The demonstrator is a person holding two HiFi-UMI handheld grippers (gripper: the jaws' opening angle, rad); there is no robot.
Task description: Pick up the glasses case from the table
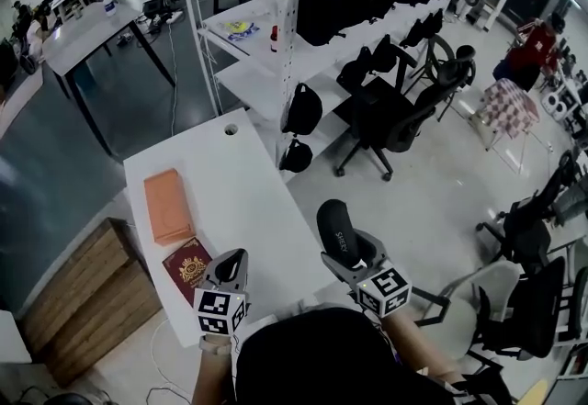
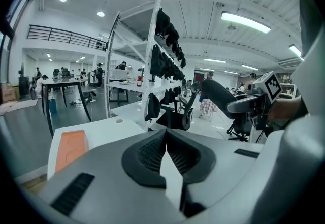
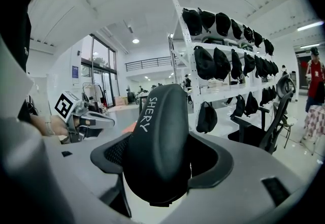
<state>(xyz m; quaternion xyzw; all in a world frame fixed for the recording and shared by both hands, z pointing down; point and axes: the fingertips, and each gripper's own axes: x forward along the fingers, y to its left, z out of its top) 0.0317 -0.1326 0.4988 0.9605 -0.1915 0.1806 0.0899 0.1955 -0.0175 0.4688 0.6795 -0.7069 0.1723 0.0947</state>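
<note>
Workshop floor surrounds a white table (image 1: pixel 248 201), seen from above, with a white shelving rack (image 1: pixel 292 27) hung with black bags (image 1: pixel 303 109) just past the table's far right corner. Office chairs (image 1: pixel 386 114) are set well apart from the table, across open pale floor to the right. The black glasses case (image 1: pixel 336 230), lettered SHERY, is clamped between the jaws of the right gripper (image 1: pixel 352 254). It is held clear of the surface at the table's right edge, near the near corner. The left gripper (image 1: pixel 235 258) is held over the near edge, its jaws pressed together with nothing between them. A red booklet (image 1: pixel 188 268) lies just beside it, by the near left corner. An orange pouch (image 1: pixel 168 206) is laid along the left edge, just beyond the booklet. Bare white surface runs from the pouch to the right edge and on to the far edge. A low wooden cabinet (image 1: pixel 87 298) is seen against the table's left side.
</note>
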